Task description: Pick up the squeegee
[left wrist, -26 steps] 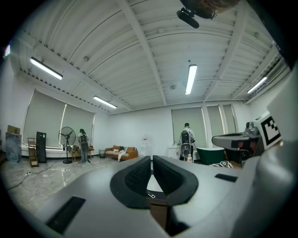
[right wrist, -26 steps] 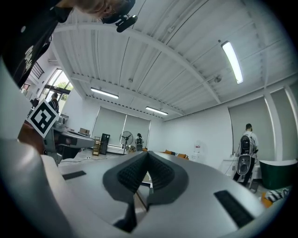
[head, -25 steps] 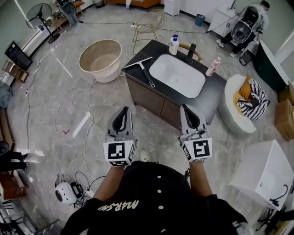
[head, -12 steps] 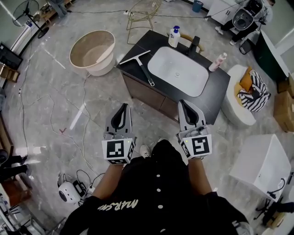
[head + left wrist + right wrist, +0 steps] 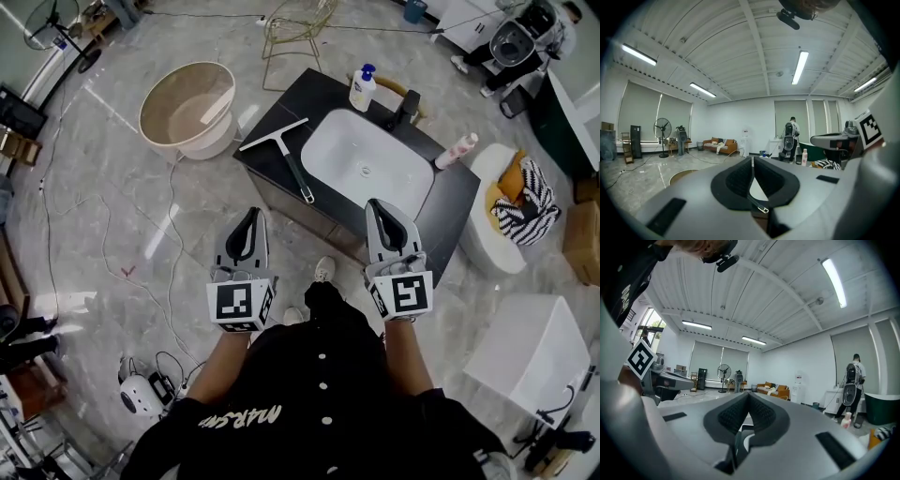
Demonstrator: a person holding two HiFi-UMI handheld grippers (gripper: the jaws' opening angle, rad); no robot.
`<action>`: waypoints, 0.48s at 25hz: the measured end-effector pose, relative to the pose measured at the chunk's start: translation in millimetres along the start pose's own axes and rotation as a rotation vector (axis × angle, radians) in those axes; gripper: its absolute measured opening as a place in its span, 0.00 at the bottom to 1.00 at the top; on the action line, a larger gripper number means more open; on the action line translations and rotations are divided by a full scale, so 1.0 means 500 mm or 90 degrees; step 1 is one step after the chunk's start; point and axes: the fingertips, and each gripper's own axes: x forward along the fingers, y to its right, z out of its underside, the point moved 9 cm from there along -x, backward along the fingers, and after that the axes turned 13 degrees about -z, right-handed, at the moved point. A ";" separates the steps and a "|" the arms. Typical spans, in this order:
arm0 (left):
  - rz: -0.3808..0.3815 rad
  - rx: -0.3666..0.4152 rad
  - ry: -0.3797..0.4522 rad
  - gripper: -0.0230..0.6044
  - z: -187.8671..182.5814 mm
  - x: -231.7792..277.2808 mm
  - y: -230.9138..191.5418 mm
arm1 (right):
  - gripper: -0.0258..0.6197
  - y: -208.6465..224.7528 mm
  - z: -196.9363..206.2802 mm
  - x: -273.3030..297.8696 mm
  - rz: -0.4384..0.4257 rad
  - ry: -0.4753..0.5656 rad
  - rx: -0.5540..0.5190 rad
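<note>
The pick-up has not begun: the squeegee (image 5: pixel 290 161) lies flat and untouched on the dark bench (image 5: pixel 453 214), just left of the white sink (image 5: pixel 367 165). The left hand-held gripper (image 5: pixel 251 215) and the right hand-held gripper (image 5: pixel 375 205) are both closed and empty, held short of the bench's near edge. Approach, jaw opening, grasp and lift all remain.

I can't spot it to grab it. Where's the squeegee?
In the head view, the squeegee lies flat on the counter's left end, right beside the sink, with the tub on the floor farther left.
</note>
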 end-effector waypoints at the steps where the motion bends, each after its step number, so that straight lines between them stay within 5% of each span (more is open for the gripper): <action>1: -0.003 0.002 0.003 0.07 -0.008 0.025 0.004 | 0.04 0.023 -0.003 0.017 -0.004 0.003 -0.003; 12: -0.071 -0.005 0.003 0.07 -0.070 0.197 0.035 | 0.04 0.210 0.011 0.171 -0.090 -0.055 -0.004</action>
